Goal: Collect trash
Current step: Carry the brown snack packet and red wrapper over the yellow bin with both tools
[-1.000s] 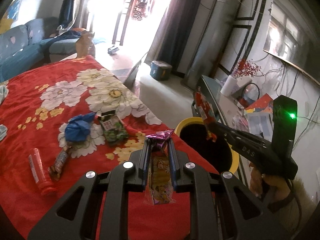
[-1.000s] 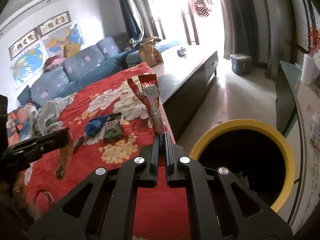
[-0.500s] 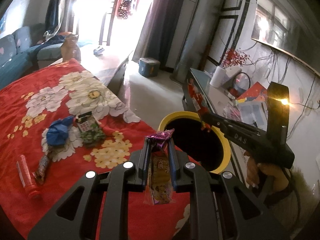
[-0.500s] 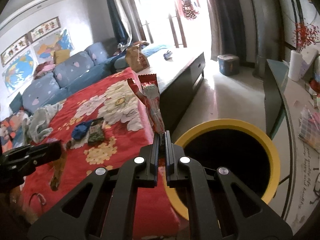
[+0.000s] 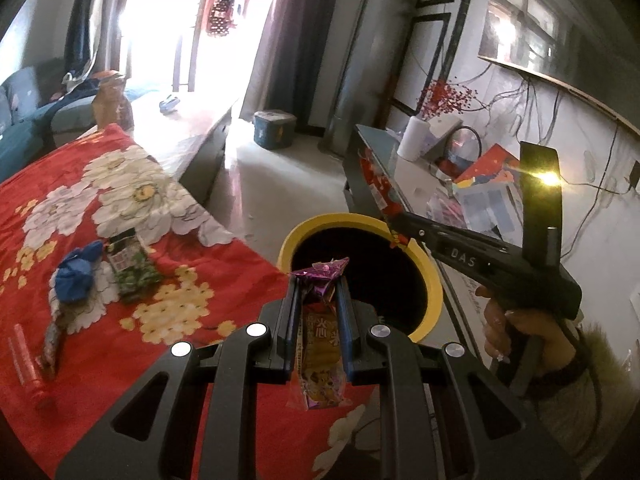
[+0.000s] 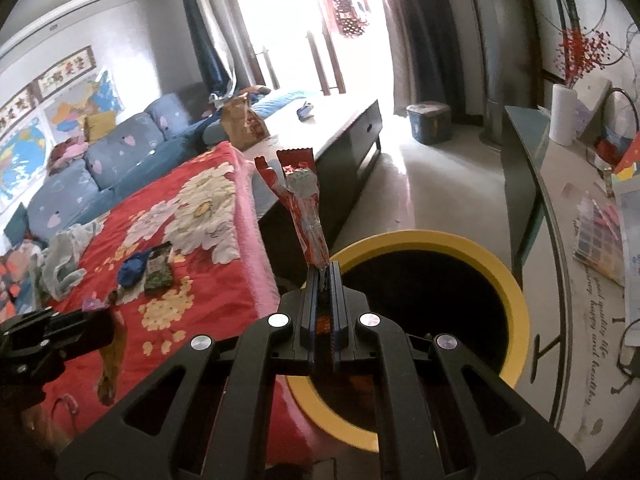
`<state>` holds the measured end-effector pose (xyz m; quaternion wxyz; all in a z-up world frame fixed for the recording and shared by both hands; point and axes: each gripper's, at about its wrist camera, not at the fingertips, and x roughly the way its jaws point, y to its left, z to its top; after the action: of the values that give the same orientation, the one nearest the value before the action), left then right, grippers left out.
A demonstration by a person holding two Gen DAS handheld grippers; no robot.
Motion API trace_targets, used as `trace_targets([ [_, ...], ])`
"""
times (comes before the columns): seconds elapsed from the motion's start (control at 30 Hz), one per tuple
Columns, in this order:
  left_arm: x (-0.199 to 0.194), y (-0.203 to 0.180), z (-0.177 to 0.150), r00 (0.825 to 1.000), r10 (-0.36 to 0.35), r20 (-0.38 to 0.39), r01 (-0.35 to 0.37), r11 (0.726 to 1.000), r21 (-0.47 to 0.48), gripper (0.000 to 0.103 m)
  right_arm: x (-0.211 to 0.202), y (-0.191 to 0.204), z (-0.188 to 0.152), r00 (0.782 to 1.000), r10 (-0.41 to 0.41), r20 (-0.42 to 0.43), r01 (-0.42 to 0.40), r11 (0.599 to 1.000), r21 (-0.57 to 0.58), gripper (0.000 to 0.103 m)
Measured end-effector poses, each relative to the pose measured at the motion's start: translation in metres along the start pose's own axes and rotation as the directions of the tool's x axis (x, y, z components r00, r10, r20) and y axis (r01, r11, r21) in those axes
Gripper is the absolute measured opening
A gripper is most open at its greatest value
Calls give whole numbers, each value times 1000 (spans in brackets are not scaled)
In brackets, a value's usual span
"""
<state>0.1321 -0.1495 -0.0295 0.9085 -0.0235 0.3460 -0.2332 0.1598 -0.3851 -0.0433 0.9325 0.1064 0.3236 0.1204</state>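
Now both hands are carrying their loads away from the bed and toward the yellow-rimmed bin [image 6: 496, 276], and this is the main change over the last second: in both wrist views the dark mouth of the bin is getting larger and is coming closer to the fingertips, while the red flowered blanket [image 5: 132, 216] is sliding off to the side.

The left gripper [image 5: 318, 300] is staying clamped on a purple and orange snack wrapper [image 5: 322, 354], which is hanging between its fingers just at the near rim of the bin. The right gripper [image 6: 325, 280] is pressed together on the lower end of a red wrapper [image 6: 306, 212], and this wrapper is standing up above the fingertips, over the edge of the bin.

So two pieces of trash are almost at the place of release; I judge that the next step is to bring each one fully over the opening and then to let go. The left wrapper seems still a little short of the hole.

More trash is waiting on the blanket: a blue crumpled piece [image 5: 76, 276], a green packet [image 5: 130, 268], a brown candy bar wrapper [image 5: 54, 334] and a red tube [image 5: 30, 364].
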Motion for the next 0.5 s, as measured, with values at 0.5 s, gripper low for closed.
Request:
trace_targets([
  [0.5, 30, -35, 4, 998, -53, -17, 54, 997, 54, 17, 2, -42, -6, 998, -66, -15, 67, 994, 89, 3],
])
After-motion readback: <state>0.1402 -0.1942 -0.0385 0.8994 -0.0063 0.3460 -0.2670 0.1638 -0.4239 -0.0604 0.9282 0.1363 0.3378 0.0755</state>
